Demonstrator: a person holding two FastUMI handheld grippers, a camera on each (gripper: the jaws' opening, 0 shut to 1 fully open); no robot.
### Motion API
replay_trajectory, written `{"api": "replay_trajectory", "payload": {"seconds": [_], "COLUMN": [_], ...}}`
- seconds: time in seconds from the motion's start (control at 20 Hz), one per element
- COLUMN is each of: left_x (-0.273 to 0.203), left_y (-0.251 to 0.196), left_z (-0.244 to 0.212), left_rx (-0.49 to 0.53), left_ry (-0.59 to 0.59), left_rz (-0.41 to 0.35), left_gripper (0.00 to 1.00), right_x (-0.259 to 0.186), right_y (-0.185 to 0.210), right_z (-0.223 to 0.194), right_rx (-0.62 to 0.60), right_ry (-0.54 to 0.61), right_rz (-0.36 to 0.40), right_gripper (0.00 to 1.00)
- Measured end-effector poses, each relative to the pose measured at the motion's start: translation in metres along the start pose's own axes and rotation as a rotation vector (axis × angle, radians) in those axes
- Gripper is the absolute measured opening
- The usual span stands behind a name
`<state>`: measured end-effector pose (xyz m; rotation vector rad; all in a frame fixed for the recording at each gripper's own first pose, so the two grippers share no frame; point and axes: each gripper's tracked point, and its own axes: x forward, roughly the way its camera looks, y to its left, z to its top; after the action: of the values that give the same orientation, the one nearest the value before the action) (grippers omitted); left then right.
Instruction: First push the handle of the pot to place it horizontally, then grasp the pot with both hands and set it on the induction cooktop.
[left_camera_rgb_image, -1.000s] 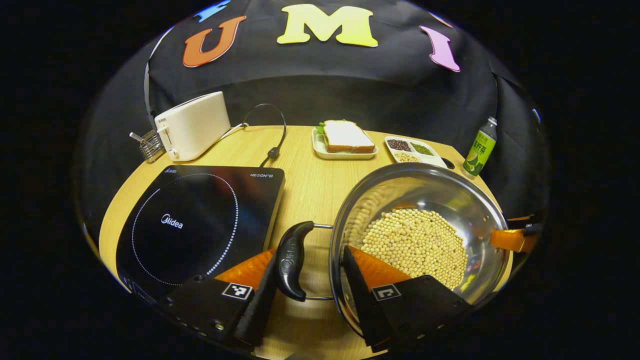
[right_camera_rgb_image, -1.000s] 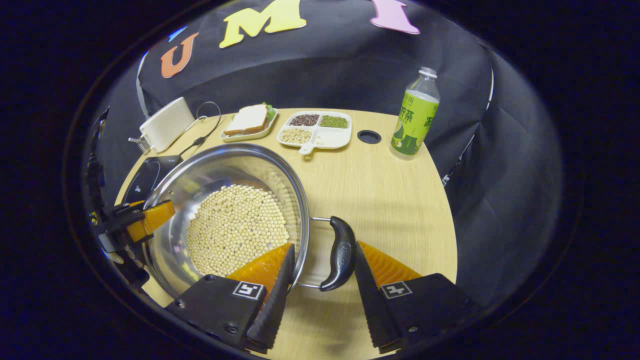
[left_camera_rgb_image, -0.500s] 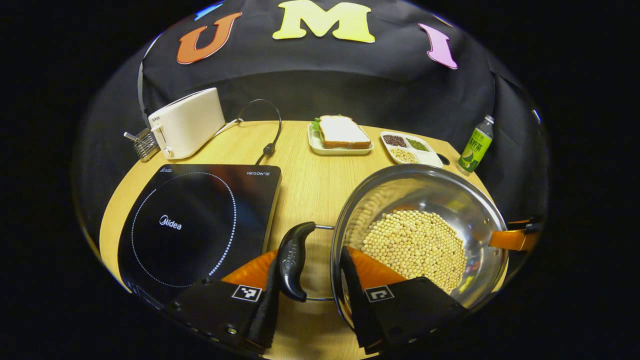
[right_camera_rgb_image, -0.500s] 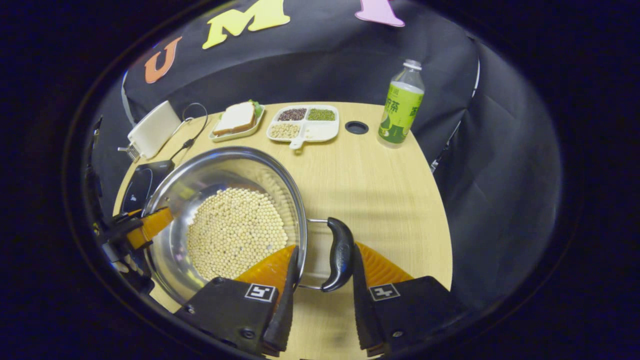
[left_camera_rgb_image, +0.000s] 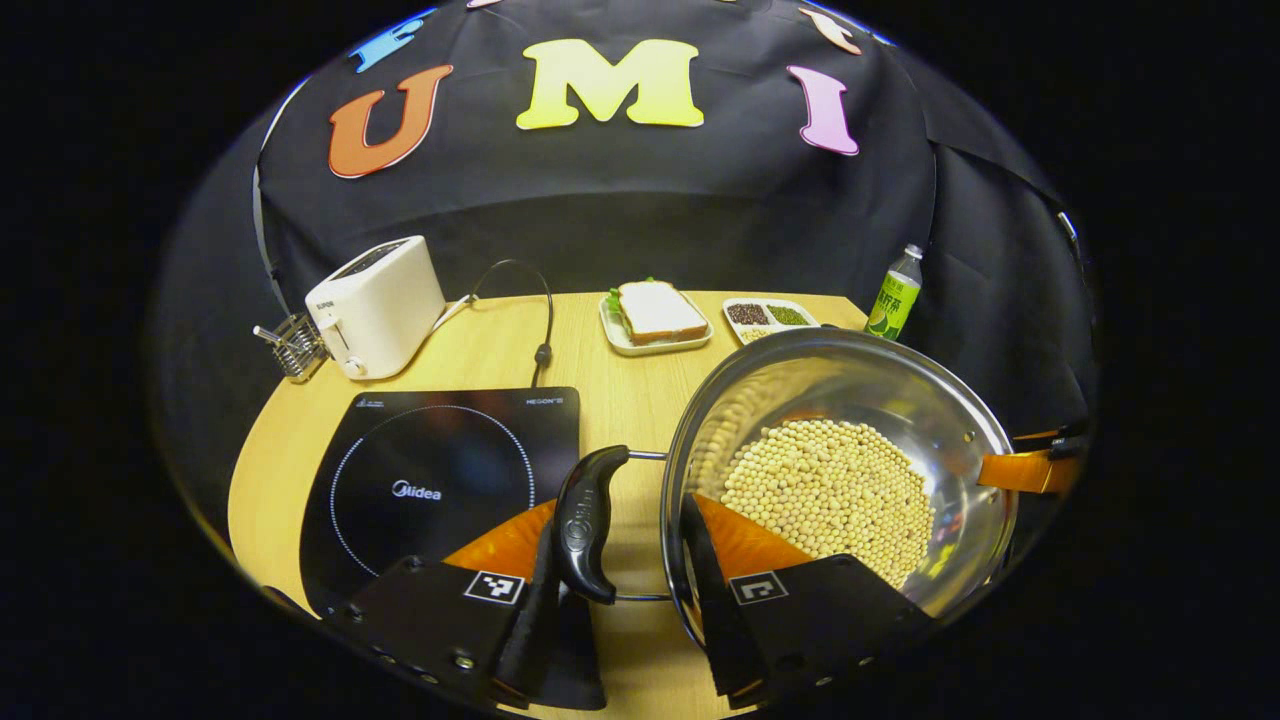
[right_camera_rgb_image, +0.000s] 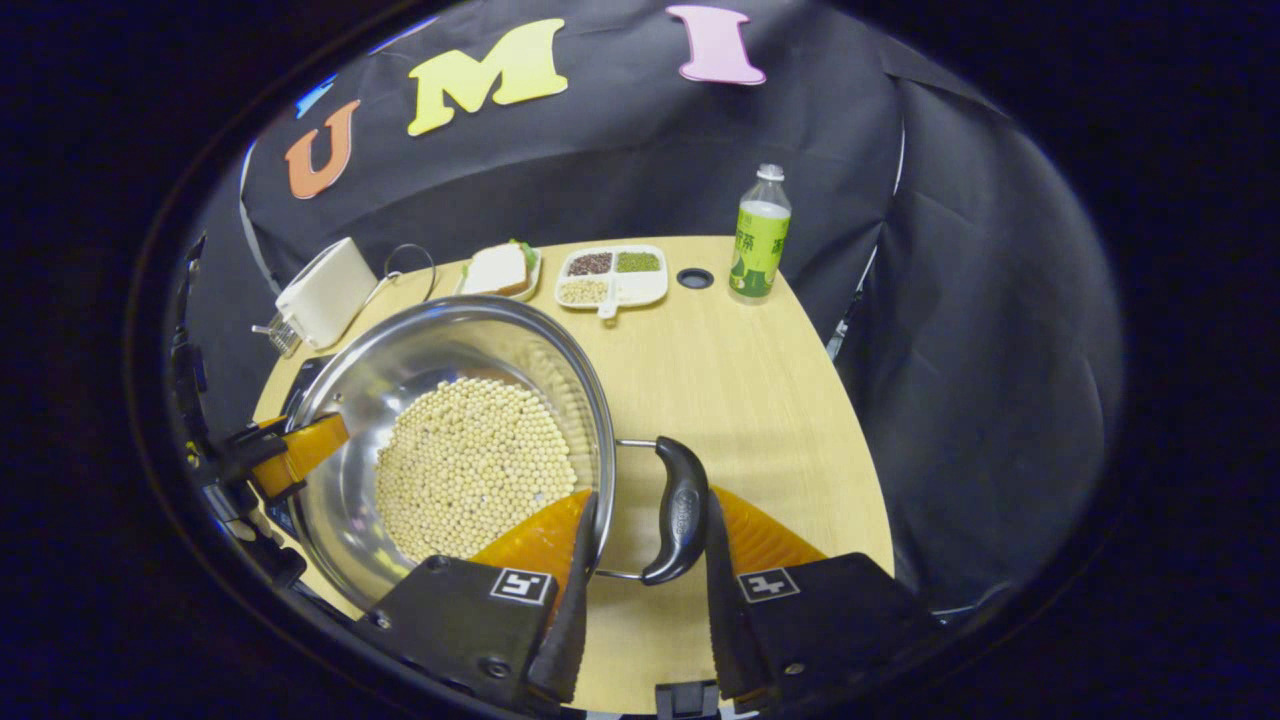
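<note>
Pot (left_camera_rgb_image: 840, 470) of soybeans (left_camera_rgb_image: 830, 490), handles level (one per side), held above the table (left_camera_rgb_image: 620, 390) right of the induction cooktop (left_camera_rgb_image: 440, 480); left gripper (left_camera_rgb_image: 620, 560) and right gripper (right_camera_rgb_image: 645, 545) each clamp handle and rim.

**Gripper hardware as seen from both cameras**

The left gripper (left_camera_rgb_image: 620, 560) has two wedge-shaped fingers with ribbed inner faces, each set in an angular black mount. A small square black-and-white marker sits on top of each mount, and round screw heads dot the lower edge of the left one (left_camera_rgb_image: 440, 630). The right gripper (right_camera_rgb_image: 645, 560) is built the same way: ribbed wedge fingers, black mounts, one square marker apiece, and screws along the bottom edges.
</note>
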<state>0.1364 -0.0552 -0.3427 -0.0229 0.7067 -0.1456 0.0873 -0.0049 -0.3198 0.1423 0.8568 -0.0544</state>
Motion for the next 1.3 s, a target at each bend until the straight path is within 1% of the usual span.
{"api": "replay_trajectory", "payload": {"seconds": [0.3,0.5,0.75,1.15,1.3], "left_x": [-0.034,-0.047,-0.052,-0.051,-0.049], "left_y": [0.048,0.083,0.121,0.17,0.187], "left_z": [0.007,0.012,0.015,0.017,0.014], "left_rx": [-0.003,-0.007,-0.016,-0.015,-0.025], "left_ry": [-0.012,-0.019,-0.021,-0.022,-0.017], "left_rz": [0.043,0.078,0.099,0.122,0.133], "left_gripper": [0.6,0.59,0.59,0.59,0.59], "right_x": [-0.016,-0.016,-0.013,-0.003,0.005], "right_y": [0.049,0.085,0.124,0.175,0.184], "right_z": [0.006,0.012,0.017,0.022,0.02], "right_rx": [-0.019,-0.029,-0.044,-0.06,-0.069], "right_ry": [-0.018,-0.019,-0.016,-0.007,-0.002], "right_rz": [0.045,0.077,0.094,0.11,0.117], "right_gripper": [0.51,0.51,0.51,0.51,0.51]}}
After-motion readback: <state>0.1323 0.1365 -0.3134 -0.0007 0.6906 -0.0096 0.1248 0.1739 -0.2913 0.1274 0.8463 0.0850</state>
